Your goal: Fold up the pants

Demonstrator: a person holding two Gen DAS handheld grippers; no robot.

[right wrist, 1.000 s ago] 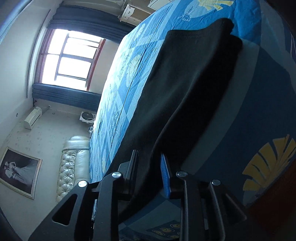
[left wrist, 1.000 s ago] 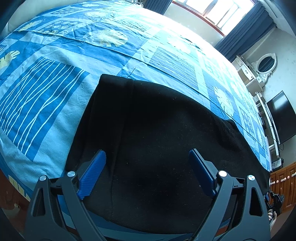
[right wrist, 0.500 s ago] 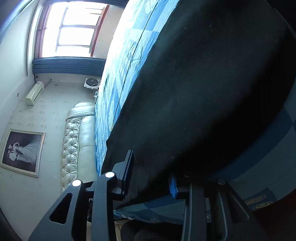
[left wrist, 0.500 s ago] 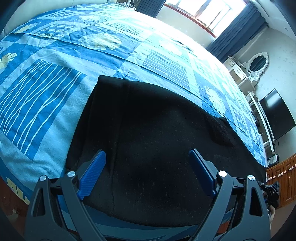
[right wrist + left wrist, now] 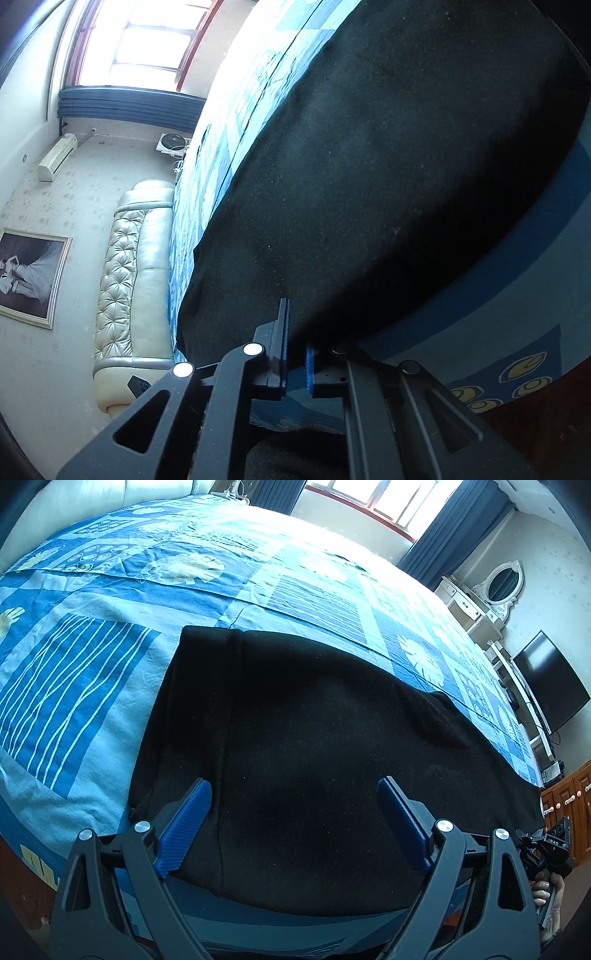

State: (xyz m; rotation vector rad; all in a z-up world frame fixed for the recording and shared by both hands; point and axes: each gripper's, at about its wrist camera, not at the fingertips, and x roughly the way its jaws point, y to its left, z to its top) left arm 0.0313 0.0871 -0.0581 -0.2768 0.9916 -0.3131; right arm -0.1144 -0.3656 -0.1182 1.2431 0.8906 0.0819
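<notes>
Across the near half of a bed [image 5: 92, 657] dressed in a blue patterned cover, black pants [image 5: 314, 746] lay spread flat, filling the left wrist view from centre out to 3 o'clock, with one squared end toward 11 o'clock. At 6 o'clock in that view the left gripper [image 5: 293, 829] hovered over the cloth with its blue pads wide apart and nothing between them, likely poised to pin or take the near edge. At 4 o'clock a hand [image 5: 546, 893] held the other tool at the bed's edge. From the right wrist camera, the pants [image 5: 388, 166] rose from 6 o'clock toward 1 o'clock, and the right gripper [image 5: 295, 363] had just closed its jaws on the cloth's edge, pinching it, probably so that end could be lifted and carried over for a fold. A padded headboard [image 5: 129, 273] stood at 9 o'clock.
</notes>
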